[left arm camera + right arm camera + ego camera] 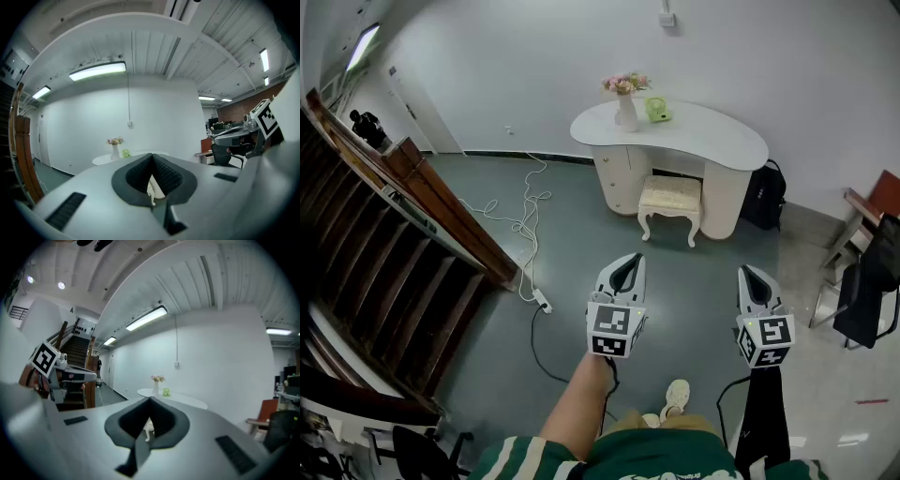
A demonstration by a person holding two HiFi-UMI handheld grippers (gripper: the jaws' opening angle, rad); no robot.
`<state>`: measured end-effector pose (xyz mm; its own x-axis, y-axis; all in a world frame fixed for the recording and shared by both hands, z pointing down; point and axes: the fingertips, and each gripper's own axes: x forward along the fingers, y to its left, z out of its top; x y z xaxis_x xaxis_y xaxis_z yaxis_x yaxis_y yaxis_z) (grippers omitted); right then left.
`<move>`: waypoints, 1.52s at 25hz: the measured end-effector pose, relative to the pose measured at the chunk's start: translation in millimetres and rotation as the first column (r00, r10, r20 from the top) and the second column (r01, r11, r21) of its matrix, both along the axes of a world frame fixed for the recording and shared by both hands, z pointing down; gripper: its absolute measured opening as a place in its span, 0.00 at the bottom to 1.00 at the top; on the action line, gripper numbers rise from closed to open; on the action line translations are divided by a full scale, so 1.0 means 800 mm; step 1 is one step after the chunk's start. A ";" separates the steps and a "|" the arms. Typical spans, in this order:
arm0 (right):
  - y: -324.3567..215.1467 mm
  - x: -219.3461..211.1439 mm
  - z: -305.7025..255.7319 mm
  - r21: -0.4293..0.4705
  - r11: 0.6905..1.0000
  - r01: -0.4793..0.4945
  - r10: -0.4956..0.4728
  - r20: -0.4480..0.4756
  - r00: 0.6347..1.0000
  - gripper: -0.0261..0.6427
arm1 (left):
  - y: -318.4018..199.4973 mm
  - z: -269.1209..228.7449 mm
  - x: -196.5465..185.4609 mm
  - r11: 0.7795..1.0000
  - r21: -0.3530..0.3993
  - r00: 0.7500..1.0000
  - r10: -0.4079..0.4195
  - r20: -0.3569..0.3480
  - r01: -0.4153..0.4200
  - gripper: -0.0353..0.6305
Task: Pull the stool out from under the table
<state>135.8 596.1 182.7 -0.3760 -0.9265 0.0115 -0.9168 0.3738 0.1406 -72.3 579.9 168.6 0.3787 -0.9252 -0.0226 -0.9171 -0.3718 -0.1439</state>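
Evidently, the stool is being judged light, rigid, grippable at its seat rim; left gripper and right gripper fingers are being held together.

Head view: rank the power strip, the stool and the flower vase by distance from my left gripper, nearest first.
1. power strip, low down, just to the left of the left gripper.
2. stool, ahead, partly under the table.
3. flower vase, on the tabletop's left end, beyond the stool.
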 end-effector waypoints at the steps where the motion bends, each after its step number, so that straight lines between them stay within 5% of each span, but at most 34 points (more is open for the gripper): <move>1: 0.011 -0.003 0.003 -0.002 1.000 -0.002 0.002 0.003 1.000 0.05 | 0.011 -0.001 -0.005 1.000 0.009 1.000 -0.002 -0.001 0.002 0.04; 16: 0.094 -0.036 0.014 0.009 1.000 0.007 -0.007 0.034 0.999 0.05 | 0.099 0.003 -0.067 0.998 0.061 1.000 -0.018 0.015 0.017 0.06; 18: 0.094 -0.040 0.013 0.010 1.000 0.012 -0.012 0.042 0.999 0.05 | 0.099 0.004 -0.064 0.999 0.049 1.000 0.018 0.011 -0.019 0.26; 19: 0.094 -0.042 0.013 0.013 1.000 0.015 -0.015 0.045 0.999 0.08 | 0.099 0.005 -0.061 0.998 0.046 0.999 0.038 0.013 -0.039 0.39; 23: 0.085 -0.052 0.013 0.023 0.998 0.051 -0.051 0.028 0.998 0.51 | 0.096 -0.001 -0.052 0.992 0.077 0.995 0.098 -0.009 -0.097 0.58; 27: 0.059 -0.047 0.011 0.043 0.998 0.044 -0.044 -0.001 0.999 0.78 | 0.076 -0.012 -0.044 0.986 0.120 0.992 0.120 -0.035 -0.115 0.65; 38: -0.069 -0.006 0.022 0.030 0.999 0.038 -0.039 0.028 0.999 0.84 | -0.044 -0.017 -0.028 0.989 0.143 0.997 0.055 -0.047 -0.048 0.65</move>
